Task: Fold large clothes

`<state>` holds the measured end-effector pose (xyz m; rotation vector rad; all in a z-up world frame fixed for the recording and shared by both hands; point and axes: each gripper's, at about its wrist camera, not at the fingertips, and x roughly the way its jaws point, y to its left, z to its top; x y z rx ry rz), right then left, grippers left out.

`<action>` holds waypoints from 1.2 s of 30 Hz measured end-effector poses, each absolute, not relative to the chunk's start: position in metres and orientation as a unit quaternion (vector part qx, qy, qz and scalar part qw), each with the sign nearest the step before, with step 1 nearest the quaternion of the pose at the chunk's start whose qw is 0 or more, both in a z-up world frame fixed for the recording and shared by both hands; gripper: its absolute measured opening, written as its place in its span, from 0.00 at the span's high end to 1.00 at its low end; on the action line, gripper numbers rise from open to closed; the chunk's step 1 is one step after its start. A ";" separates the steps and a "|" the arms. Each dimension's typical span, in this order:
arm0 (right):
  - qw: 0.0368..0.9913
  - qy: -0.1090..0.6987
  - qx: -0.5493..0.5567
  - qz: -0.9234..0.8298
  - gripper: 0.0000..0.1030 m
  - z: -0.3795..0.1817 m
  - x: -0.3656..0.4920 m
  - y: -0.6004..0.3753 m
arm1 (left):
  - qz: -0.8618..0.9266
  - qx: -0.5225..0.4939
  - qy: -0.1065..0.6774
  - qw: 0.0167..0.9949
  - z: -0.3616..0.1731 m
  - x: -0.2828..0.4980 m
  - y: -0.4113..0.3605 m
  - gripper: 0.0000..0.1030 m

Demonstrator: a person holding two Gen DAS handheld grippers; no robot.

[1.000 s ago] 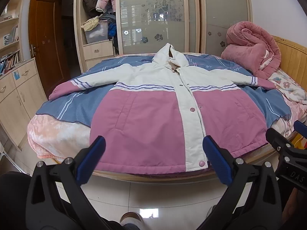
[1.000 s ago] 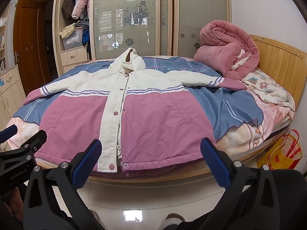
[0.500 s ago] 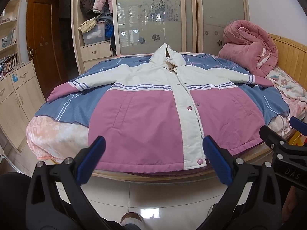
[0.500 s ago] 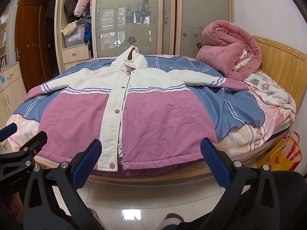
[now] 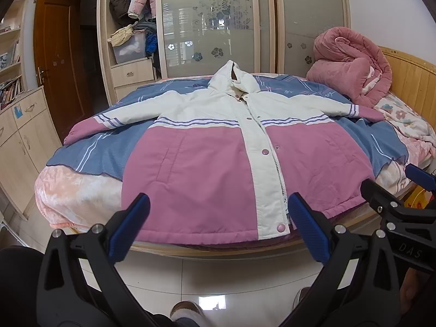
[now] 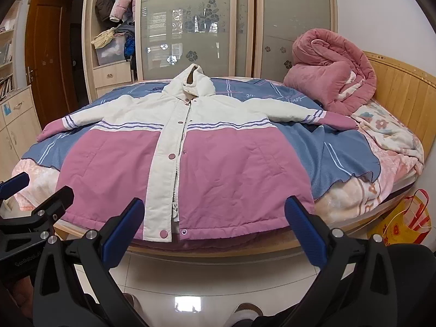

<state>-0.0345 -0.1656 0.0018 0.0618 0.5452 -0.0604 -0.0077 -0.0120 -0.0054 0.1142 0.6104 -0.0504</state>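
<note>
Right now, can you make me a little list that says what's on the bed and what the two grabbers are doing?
coat: pink and white, front up, spread flat, sleeves out, hood at far end
bed: blue blanket under the coat
quilt: pink, rolled up by the headboard
left gripper: open, holds nothing, short of the hem
right gripper: open, holds nothing, short of the hem
folding: not yet begun

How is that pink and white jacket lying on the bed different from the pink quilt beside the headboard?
The jacket lies spread flat with both sleeves stretched out; the quilt is rolled into a tall bundle. The jacket is pink below and white above with thin purple stripes; the quilt is nearly all pink. The jacket reaches the bed's near edge; the quilt sits at the far corner. Both rest on the bed and look padded.
</note>
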 end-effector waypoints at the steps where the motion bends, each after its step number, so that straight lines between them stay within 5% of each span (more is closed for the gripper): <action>1: 0.961 0.272 0.031 -0.029 0.01 0.001 -0.034 -0.165 | -0.025 0.055 0.300 0.952 -0.005 -0.008 -0.012 0.02; 36: 0.949 0.312 0.021 -0.026 0.01 -0.007 -0.028 -0.167 | -0.024 0.052 0.297 0.953 -0.007 -0.007 -0.011 0.02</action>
